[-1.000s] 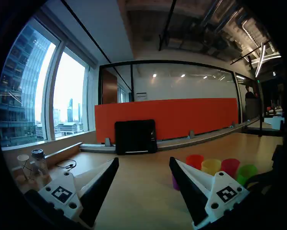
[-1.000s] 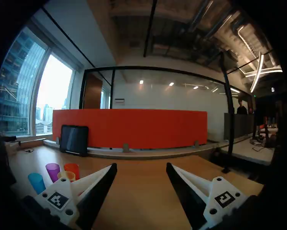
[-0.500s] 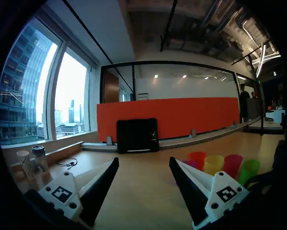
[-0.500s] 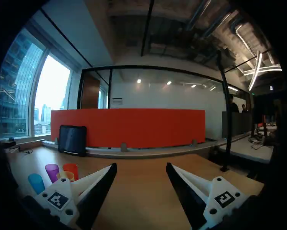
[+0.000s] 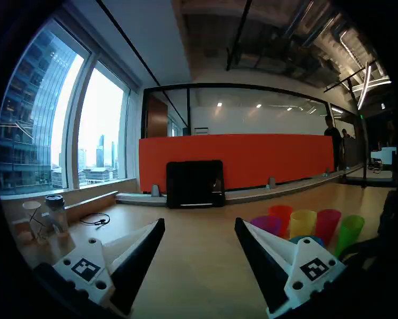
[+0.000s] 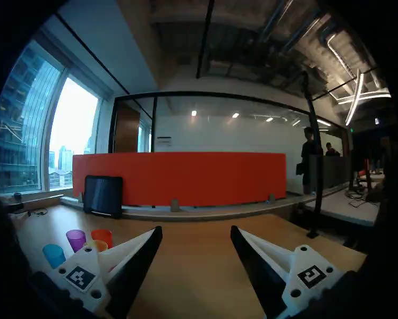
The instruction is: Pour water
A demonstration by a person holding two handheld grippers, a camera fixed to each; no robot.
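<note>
Right now both my tools gape wide and hold nothing: the left tool and the right tool hang over the wooden bench. Just past my left tool's right finger stand the coloured cups, clustered and untouched; the right gripper view has them low on its left. Farther back, a black screen stands before an orange partition.

Two low cameras look the same way over a pale wooden table.
Both face the far long orange wall and flat black screen; near bright plastic cups show right in left gripper view, left in right gripper view.
</note>
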